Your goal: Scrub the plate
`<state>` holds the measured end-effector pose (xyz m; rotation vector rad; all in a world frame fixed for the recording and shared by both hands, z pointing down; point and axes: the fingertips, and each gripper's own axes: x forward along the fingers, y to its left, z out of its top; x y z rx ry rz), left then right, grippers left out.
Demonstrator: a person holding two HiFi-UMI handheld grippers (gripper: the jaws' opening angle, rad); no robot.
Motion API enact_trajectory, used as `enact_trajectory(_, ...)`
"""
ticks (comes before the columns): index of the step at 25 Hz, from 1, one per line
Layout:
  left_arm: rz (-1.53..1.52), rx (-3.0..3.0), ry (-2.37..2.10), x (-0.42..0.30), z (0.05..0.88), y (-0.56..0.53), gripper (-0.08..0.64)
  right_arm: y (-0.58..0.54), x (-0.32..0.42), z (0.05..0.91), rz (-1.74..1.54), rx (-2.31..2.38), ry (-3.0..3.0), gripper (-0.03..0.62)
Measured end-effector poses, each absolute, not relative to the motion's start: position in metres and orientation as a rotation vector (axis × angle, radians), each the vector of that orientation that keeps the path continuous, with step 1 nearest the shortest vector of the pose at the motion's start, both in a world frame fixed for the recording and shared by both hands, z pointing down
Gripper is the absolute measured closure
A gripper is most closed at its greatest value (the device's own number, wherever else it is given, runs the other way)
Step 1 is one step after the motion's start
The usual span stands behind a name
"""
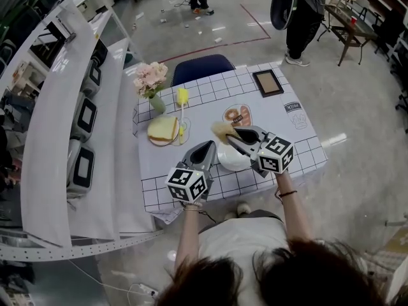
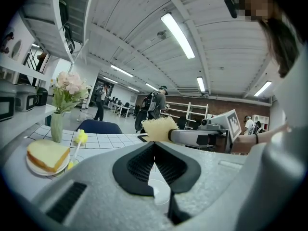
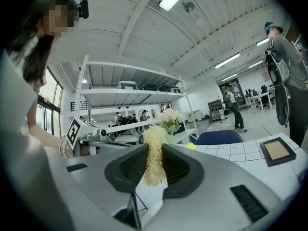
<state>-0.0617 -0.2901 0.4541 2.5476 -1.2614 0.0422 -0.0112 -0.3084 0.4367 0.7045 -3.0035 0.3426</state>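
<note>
Head view steeply above table, 2 gripper views low, facing inward

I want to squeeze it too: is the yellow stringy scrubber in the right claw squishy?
Probably squishy: the pale yellow fibrous scrubber bulges above the right claw, pinched narrow inside it. Likely light too, being loose fibres.

Left gripper fingers together; right gripper (forearm extended) clamps sponge.

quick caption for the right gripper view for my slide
Right gripper clamps a pale yellow scrub pad, flowers and shelving behind.
</note>
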Motion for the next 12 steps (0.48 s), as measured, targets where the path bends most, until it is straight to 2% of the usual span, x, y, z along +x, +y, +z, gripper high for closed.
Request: enact_trajectory(12,0.053,2.536,-1.274,-0.0689,0.4573,-0.2969,0.549,-0.3168,-0.0167,0.4372,0.348,0.698,-3.004,0.512)
